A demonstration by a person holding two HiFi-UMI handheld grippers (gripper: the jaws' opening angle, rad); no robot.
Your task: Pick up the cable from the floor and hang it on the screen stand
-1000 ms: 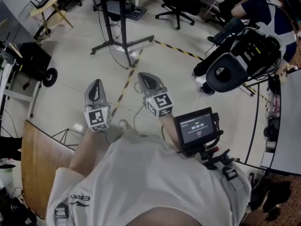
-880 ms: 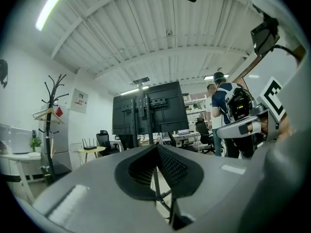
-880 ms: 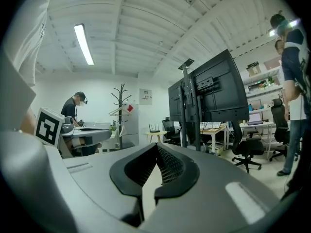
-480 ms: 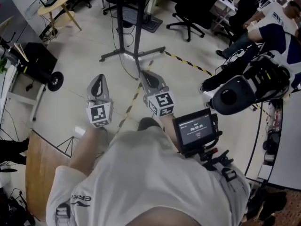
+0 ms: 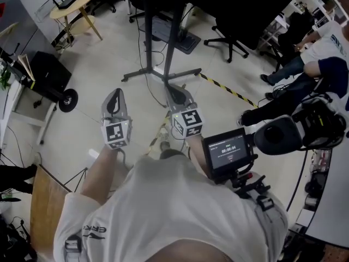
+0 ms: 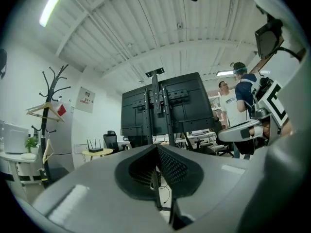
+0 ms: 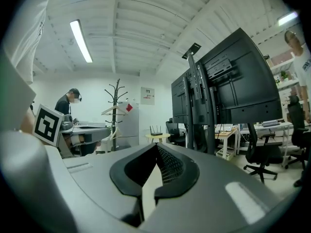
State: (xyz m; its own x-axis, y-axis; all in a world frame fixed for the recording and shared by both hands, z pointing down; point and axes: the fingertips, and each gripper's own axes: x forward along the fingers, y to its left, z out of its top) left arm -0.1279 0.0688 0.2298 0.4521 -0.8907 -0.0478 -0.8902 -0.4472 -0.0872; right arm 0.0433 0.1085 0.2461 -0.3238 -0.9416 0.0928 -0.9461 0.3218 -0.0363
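Left gripper (image 5: 116, 96) and right gripper (image 5: 174, 93) have drawn nearer the screen stand (image 5: 173, 48) over the past second, and its foot now sits just ahead of them. Held level and side by side, both have their jaws pressed together on nothing. A thin cable (image 5: 148, 85) lies untouched on the floor (image 5: 98, 75), beside the stand's foot.

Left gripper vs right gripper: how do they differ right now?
In the head view, the left gripper sits off to the left, while the right gripper has its tip just below the screen stand's foot. The left gripper view has the stand dead centre; the right gripper view has it off right, slanted. Shared: both are shut and empty.
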